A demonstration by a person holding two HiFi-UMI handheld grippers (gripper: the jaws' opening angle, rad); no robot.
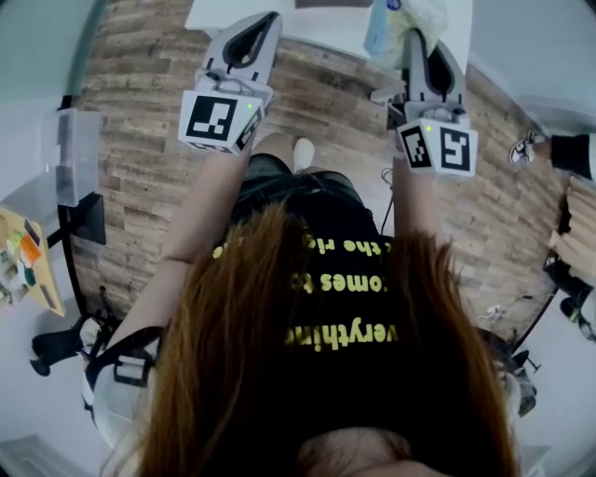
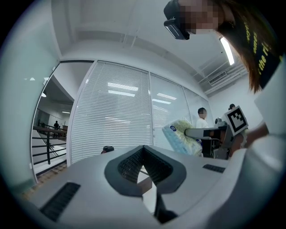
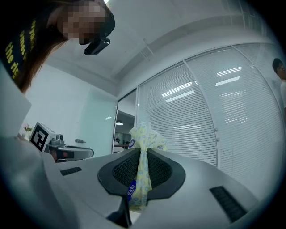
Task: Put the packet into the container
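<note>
near: left gripper [image 2: 143, 150] jaws closed, nothing in 'em | right gripper [image 3: 142, 156] clamped on tissue packet [image 3: 146, 134], pinch only visible in its own view | far: white table [image 1: 317, 23], head view only

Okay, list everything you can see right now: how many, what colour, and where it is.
packet: one, pale yellow and blue, pinched in the right gripper
table: one, white, ahead of both grippers
clear box: one, transparent, far left
floor: brown wood pattern, below
blinds: white, behind glass walls
bystander: one, white top, across the room
right gripper: grey, shut on the packet
left gripper: grey, shut, empty
person: reddish hair, black shirt with yellow lettering
</note>
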